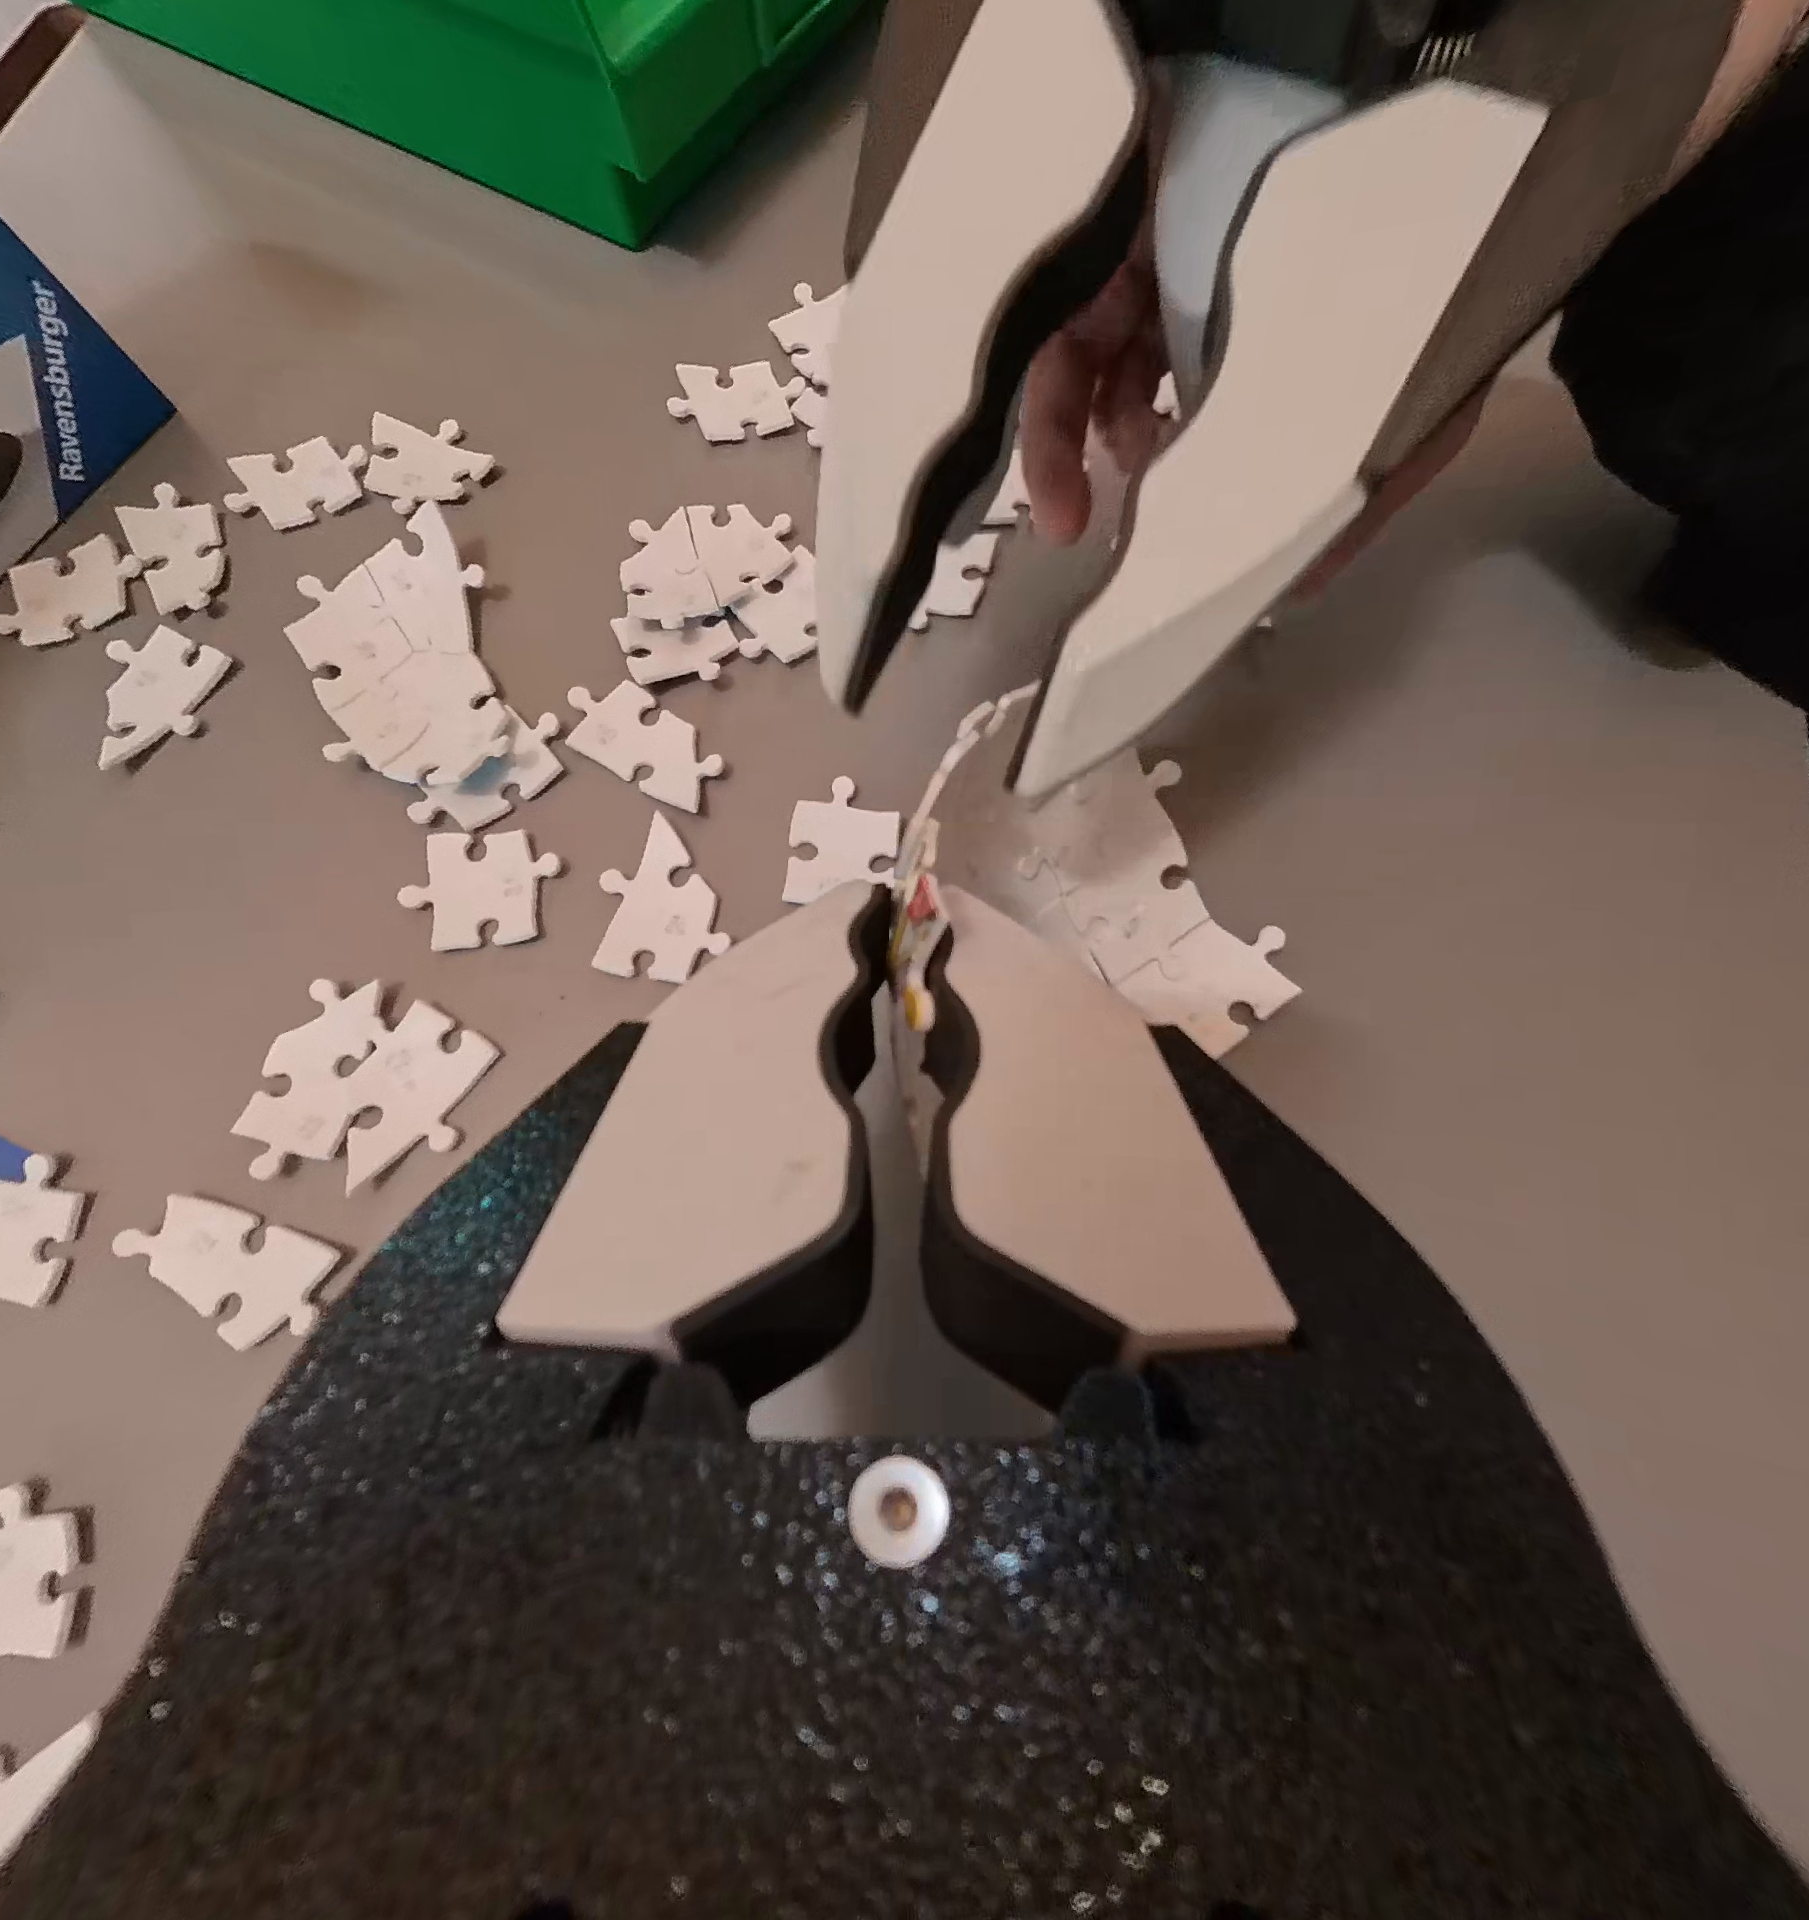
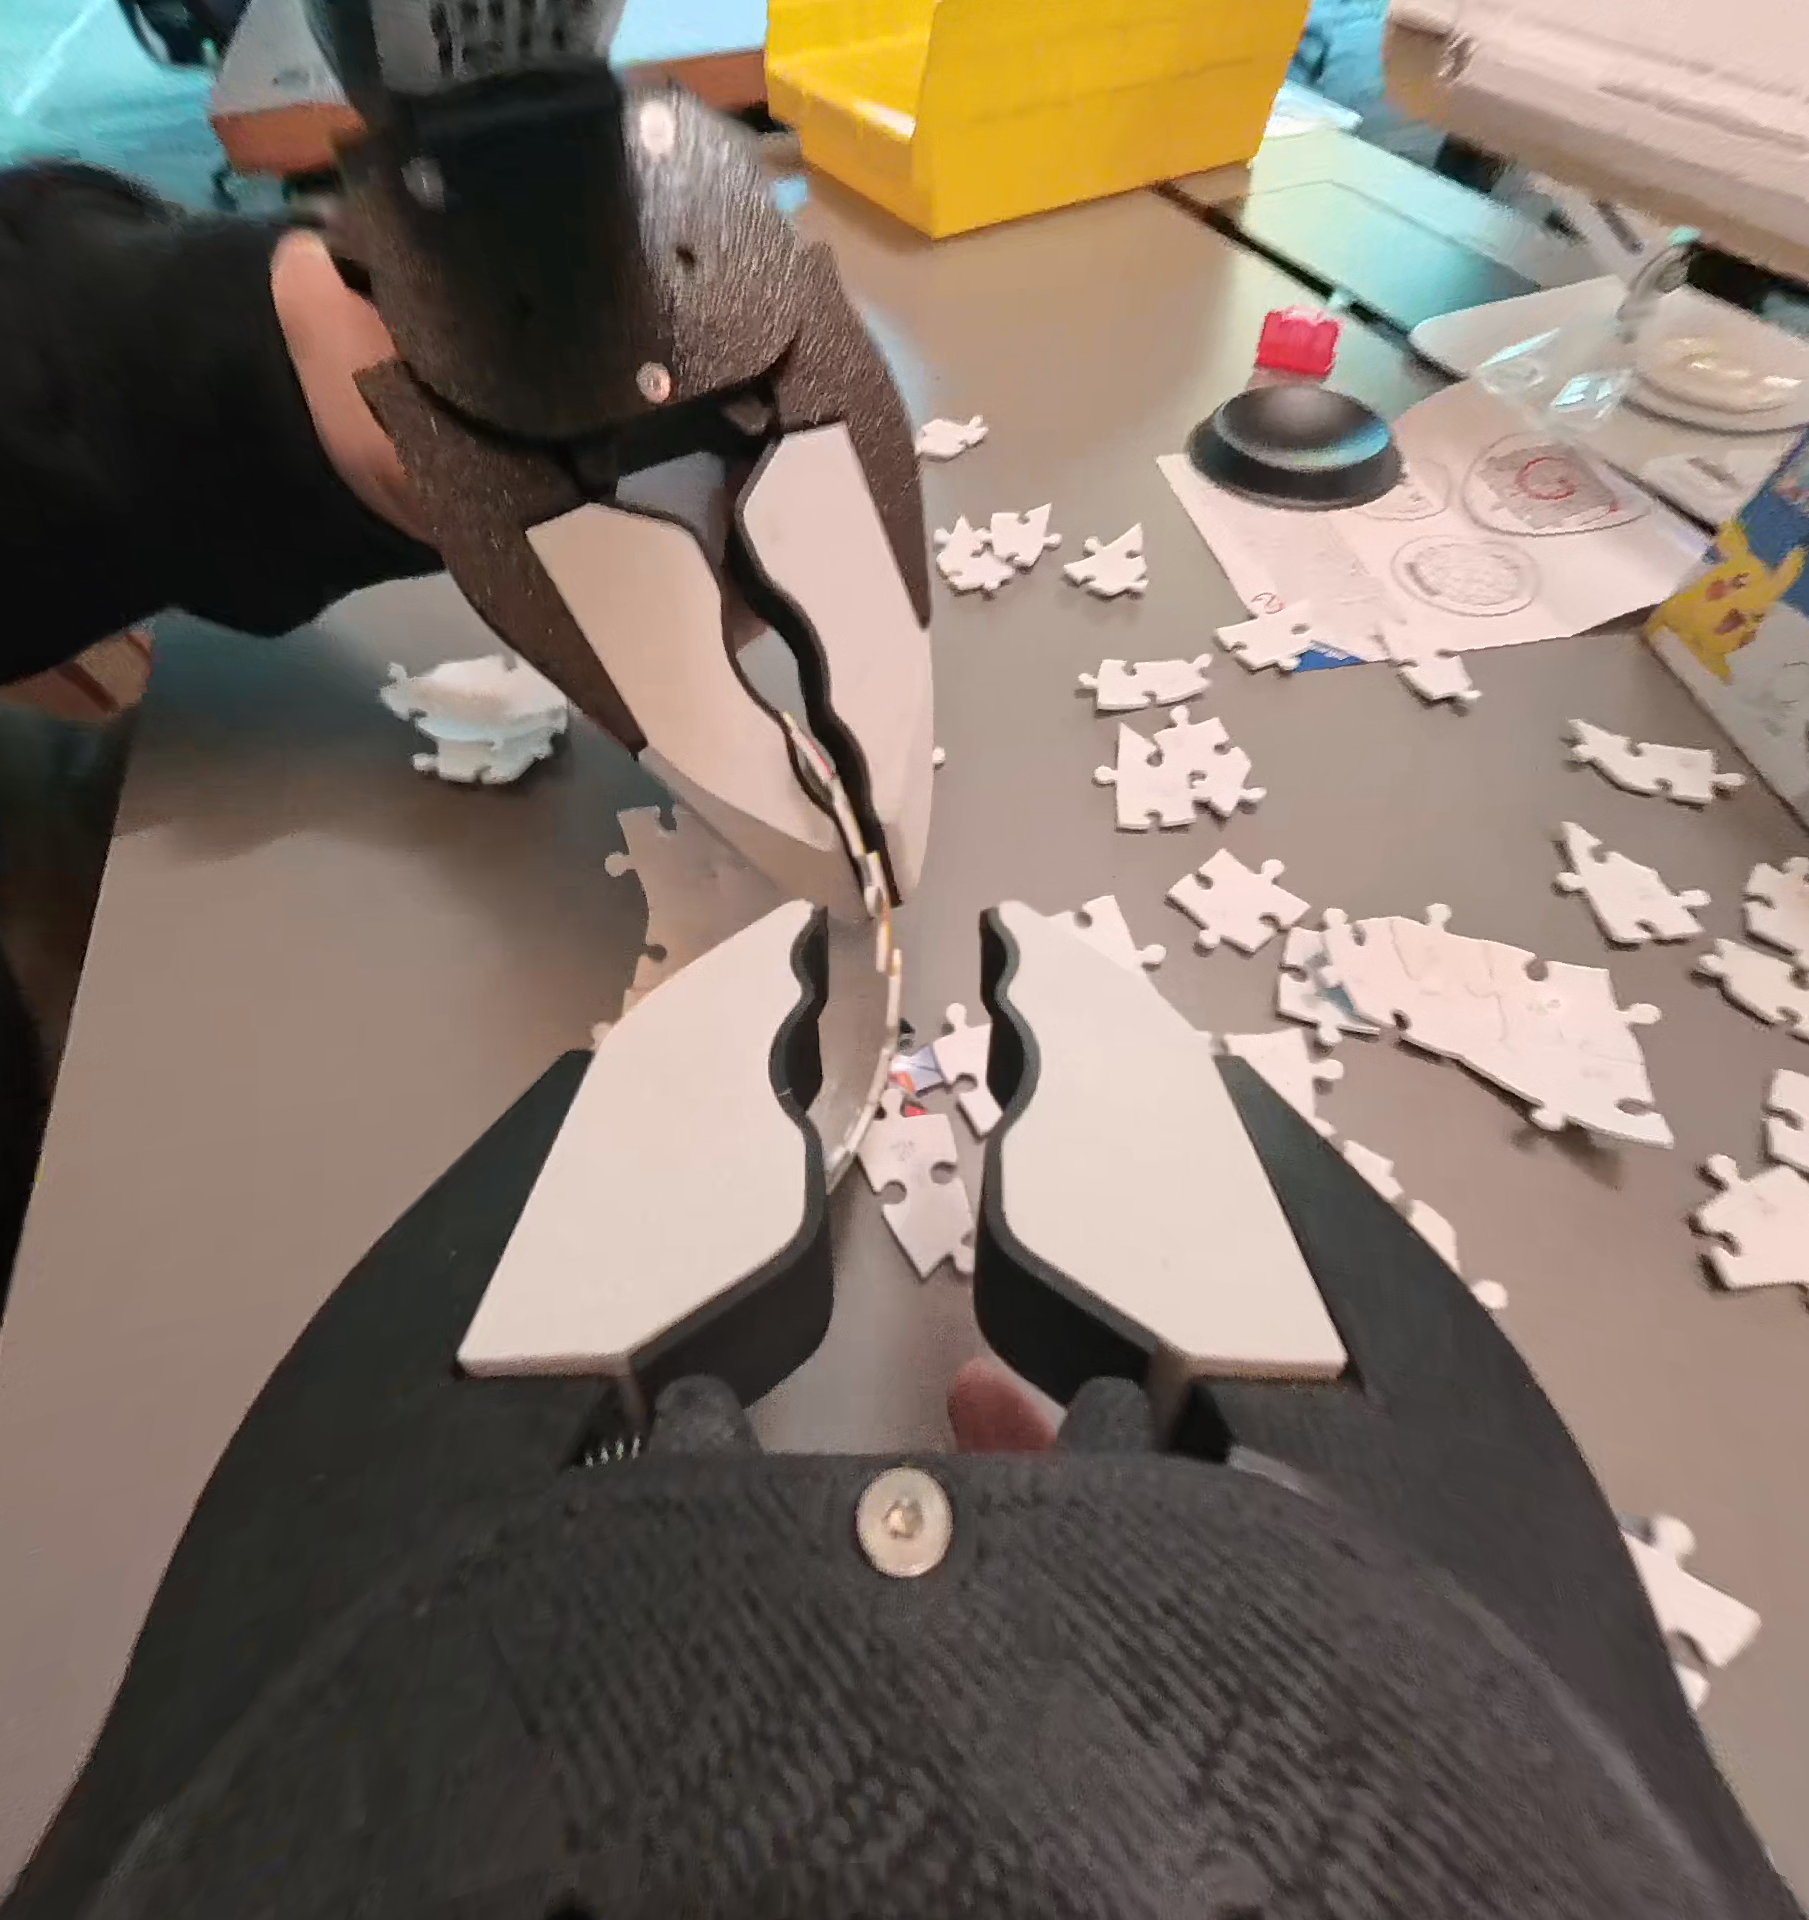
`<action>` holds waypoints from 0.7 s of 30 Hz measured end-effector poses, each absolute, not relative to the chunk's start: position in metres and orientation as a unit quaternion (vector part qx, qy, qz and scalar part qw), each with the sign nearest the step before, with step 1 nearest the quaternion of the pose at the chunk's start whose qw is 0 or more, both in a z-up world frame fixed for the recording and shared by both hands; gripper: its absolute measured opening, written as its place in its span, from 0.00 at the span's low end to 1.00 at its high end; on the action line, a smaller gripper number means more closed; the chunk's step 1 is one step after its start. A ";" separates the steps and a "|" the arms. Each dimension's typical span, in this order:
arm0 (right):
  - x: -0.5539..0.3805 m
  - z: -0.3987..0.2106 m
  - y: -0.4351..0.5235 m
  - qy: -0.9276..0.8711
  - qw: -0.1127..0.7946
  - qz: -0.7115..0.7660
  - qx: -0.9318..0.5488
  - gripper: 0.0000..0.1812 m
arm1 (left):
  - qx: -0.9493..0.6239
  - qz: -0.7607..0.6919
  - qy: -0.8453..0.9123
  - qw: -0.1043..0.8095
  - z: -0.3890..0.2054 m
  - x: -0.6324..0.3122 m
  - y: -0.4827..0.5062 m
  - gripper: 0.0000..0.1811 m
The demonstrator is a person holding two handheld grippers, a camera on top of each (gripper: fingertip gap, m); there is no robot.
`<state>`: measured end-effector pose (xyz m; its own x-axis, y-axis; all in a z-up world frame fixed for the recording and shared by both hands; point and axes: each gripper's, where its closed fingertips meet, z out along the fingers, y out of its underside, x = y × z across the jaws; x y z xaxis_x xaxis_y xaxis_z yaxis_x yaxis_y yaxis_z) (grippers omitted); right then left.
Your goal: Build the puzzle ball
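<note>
My left gripper is shut on the edge of a curved, part-built puzzle ball section, white on its inner side and printed on the outer. It holds the section upright over the grey table. My right gripper is open, and the section's rim stands between its fingers, not gripped. The right gripper also shows in the left wrist view, one tip touching the section. The left gripper shows in the right wrist view. Loose white pieces and a joined patch lie around.
A green bin and a blue box stand at the table's far side. In the right wrist view are a yellow bin, a black dome stand, a paper sheet, a printed box and another joined patch. The grippers are tip to tip, or close to it.
</note>
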<state>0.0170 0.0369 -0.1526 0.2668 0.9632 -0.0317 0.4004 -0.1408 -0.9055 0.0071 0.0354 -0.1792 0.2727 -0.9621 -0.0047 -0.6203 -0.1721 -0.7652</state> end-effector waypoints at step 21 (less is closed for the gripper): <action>0.004 -0.161 0.035 -0.562 0.431 0.291 -0.643 0.02 | -0.714 -0.265 0.557 0.331 -0.177 0.004 0.032 0.04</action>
